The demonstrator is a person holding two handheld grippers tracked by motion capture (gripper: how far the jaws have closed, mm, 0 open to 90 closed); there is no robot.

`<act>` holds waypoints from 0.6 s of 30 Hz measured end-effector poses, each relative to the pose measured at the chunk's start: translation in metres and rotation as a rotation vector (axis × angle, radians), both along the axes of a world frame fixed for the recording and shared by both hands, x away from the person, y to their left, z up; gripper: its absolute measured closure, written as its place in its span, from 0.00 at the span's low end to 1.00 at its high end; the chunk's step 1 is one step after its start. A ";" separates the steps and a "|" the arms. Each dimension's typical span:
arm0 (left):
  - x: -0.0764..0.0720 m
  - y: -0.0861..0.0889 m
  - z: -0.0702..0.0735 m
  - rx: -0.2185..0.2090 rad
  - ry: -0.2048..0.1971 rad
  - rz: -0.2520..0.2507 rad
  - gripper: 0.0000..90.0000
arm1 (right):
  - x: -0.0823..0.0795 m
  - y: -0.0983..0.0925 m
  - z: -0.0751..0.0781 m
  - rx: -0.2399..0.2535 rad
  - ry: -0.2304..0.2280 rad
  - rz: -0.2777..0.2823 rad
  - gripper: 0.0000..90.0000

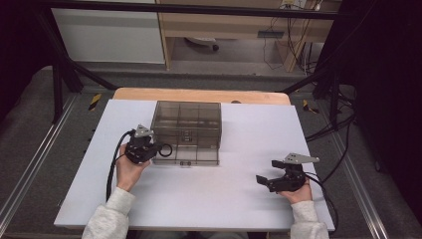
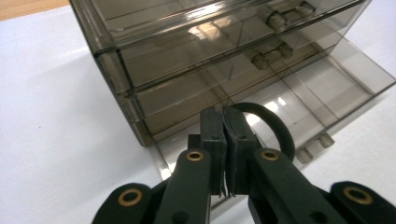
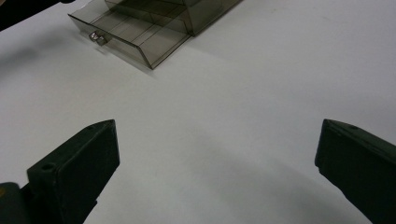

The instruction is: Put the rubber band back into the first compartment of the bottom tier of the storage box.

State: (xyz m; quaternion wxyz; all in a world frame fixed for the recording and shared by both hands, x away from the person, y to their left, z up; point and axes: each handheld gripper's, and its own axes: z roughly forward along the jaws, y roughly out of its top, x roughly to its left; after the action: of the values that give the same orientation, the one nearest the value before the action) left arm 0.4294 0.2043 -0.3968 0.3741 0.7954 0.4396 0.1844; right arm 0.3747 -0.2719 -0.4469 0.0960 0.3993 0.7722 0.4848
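Clearly, your left gripper (image 2: 226, 154) was clamped tight on a black ring (image 2: 275, 126), the jaws pressed together with a thin part of the loop pinched between them. In the high view that ring (image 1: 164, 150) hung just off the gripper's (image 1: 149, 149) tip, over the left end of the pulled-out bottom drawer (image 1: 186, 157). You held it there, I judge, because that drawer was where it should go: the tray stood out from the smoky plastic drawer box (image 1: 188, 124) toward you, its compartments bare, so a release would drop the ring inside.

The ring stood on edge in your grip rather than lying flat, its opening facing roughly sideways along the drawer front, and its pinched side nearest you. Being round, it had no real long axis; what mattered was the plane of the loop, which stood close to upright. The drawer itself ran long across the table (image 1: 199, 199), left to right, with two small knobs (image 2: 315, 147) on its front lip.

Further right, the white table lay bare between your hands. Your right gripper (image 1: 268, 172) rested low near the right front of the table, well apart from the box, jaws spread wide and holding nothing. From its own view the open drawer (image 3: 126, 37) sat far off, so that hand was probably just waiting.
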 end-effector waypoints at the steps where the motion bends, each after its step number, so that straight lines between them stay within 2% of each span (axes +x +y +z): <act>1: 0.001 0.001 -0.001 0.004 -0.002 0.002 0.97 | 0.000 0.000 0.000 0.000 0.000 0.000 0.00; 18: 0.008 0.002 -0.011 0.026 0.007 0.017 0.97 | 0.000 0.000 0.000 -0.003 -0.001 0.002 0.00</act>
State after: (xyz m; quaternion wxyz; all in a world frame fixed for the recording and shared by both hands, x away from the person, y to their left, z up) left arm 0.4375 0.2064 -0.4080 0.3608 0.7971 0.4452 0.1902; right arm 0.3750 -0.2718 -0.4472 0.0964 0.3983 0.7733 0.4838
